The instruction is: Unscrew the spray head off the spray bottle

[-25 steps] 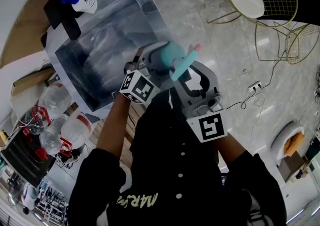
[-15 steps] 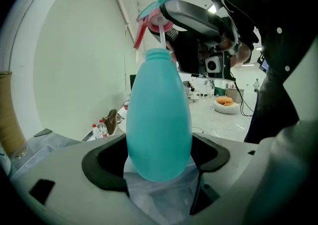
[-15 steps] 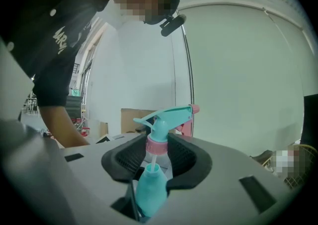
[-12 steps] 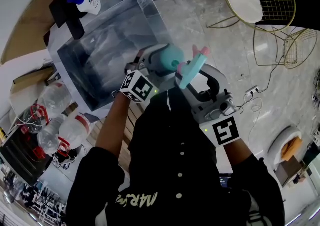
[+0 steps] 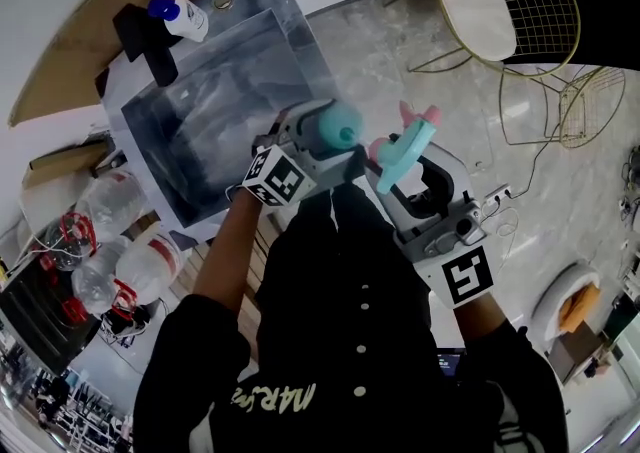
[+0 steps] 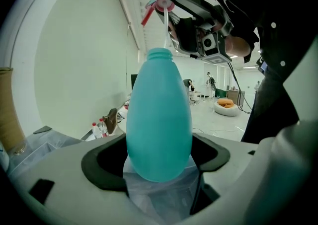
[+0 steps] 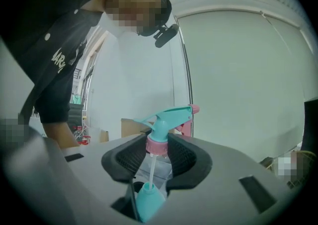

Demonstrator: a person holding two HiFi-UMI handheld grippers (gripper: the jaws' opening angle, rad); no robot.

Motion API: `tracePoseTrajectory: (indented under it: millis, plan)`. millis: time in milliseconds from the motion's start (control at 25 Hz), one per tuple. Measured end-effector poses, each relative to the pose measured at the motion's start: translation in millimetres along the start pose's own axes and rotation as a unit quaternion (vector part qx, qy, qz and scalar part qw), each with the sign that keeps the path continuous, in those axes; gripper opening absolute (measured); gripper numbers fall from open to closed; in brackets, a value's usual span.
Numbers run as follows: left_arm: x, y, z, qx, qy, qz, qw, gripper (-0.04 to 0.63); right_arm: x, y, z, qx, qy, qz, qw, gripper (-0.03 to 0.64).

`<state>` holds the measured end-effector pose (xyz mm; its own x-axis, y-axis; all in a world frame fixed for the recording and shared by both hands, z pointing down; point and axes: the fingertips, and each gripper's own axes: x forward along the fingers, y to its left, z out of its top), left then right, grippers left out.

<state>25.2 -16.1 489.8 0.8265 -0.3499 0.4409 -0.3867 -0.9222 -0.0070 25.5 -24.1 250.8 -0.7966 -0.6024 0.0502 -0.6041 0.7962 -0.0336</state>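
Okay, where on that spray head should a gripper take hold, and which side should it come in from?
Take the spray head by its pink collar, coming in from the flank, jaws either side, below the nozzle. The collar is round and stout; the thin dip tube under it would bend. The right gripper is shut on it there.

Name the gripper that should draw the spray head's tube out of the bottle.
Right gripper: it clamps the spray head by its collar above the bottle; the left gripper holds the bottle's body.
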Motion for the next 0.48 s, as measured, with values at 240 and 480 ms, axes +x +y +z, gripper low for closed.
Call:
tracePoseTrajectory:
  millis: [240,480]
  plan:
    - [-1,0,-4,-0.005,0.006,0.001,1.0000,0.399,-4,-3,16,0.003,-0.016,-0.003,1.000,0.147]
    - [-2,-4,-5,-0.008,0.012,0.000,0.9999,0.399,-7,-7,24,0.000,-0.025,-0.005,1.000,0.147]
